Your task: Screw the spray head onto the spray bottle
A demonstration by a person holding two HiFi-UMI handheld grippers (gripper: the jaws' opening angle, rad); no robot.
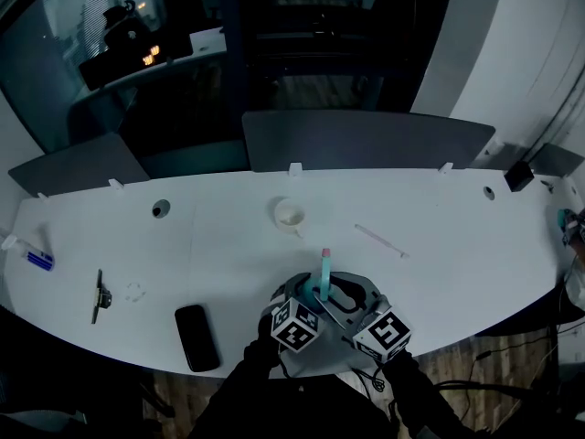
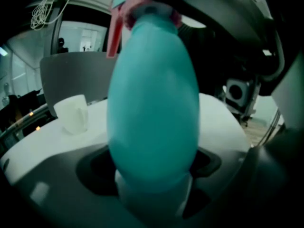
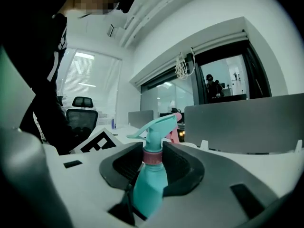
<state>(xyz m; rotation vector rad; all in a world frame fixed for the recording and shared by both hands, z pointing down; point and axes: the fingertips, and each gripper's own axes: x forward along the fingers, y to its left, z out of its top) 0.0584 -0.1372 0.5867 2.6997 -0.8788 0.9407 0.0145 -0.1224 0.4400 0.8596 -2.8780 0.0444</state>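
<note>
At the desk's (image 1: 228,245) near edge the left claw (image 2: 152,172) gripped the upright spray bottle's (image 2: 152,103) body, the right claw (image 3: 151,158) just above it clenched on the spray head's (image 3: 156,127) pink collar (image 3: 152,157), axes aligned.

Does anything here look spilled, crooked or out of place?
Nothing stands out. The left claw grips the teal spray bottle, and the right claw holds the spray head on the bottle's neck. The white cup stands upright, and the table shows no spill.
</note>
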